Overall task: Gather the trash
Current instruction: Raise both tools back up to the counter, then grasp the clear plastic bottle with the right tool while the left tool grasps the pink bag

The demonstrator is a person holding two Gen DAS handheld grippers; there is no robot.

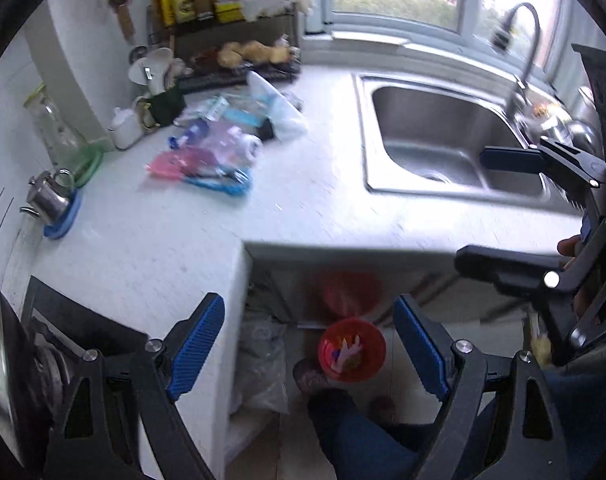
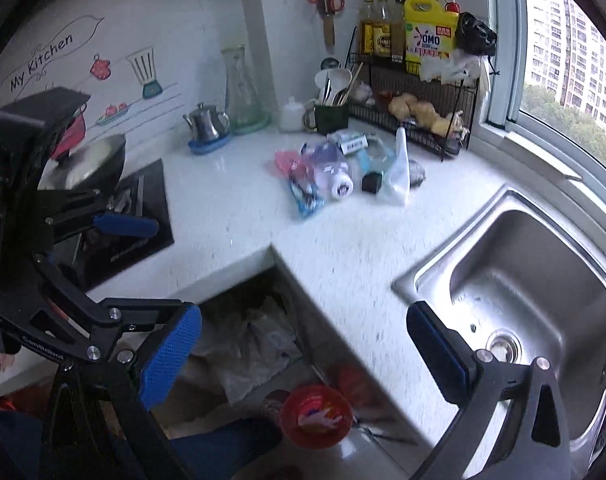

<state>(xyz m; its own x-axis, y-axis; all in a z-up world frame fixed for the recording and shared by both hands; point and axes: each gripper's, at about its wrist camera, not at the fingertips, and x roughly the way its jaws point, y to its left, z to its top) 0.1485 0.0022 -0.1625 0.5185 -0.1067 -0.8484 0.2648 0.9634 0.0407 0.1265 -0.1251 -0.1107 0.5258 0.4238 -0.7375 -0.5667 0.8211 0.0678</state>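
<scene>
A pile of trash (image 1: pixel 219 148) lies on the white counter (image 1: pixel 303 208): pink and blue wrappers, a pale plastic bottle, small cartons, a white bag. The right wrist view shows the same pile (image 2: pixel 335 172) beyond the counter's inner corner. On the floor below stands a red bin (image 1: pixel 379 344), (image 2: pixel 291 404) with colourful wrappers inside. My left gripper (image 1: pixel 309 346) hangs open above the counter edge and the bin, nothing between its blue pads. My right gripper (image 2: pixel 305 354) is open and empty too, high over the counter edge. Each gripper shows in the other's view: right (image 1: pixel 499 216), left (image 2: pixel 143 264).
A steel sink (image 1: pixel 443 140), (image 2: pixel 535 280) with a tall tap is set into the counter on the right. A hob with a wok (image 2: pixel 91 164) sits on the left. A kettle (image 2: pixel 207 122), a glass jug, a utensil cup and a wire rack line the back wall. A person's trouser leg (image 1: pixel 367 440) stands by the bin.
</scene>
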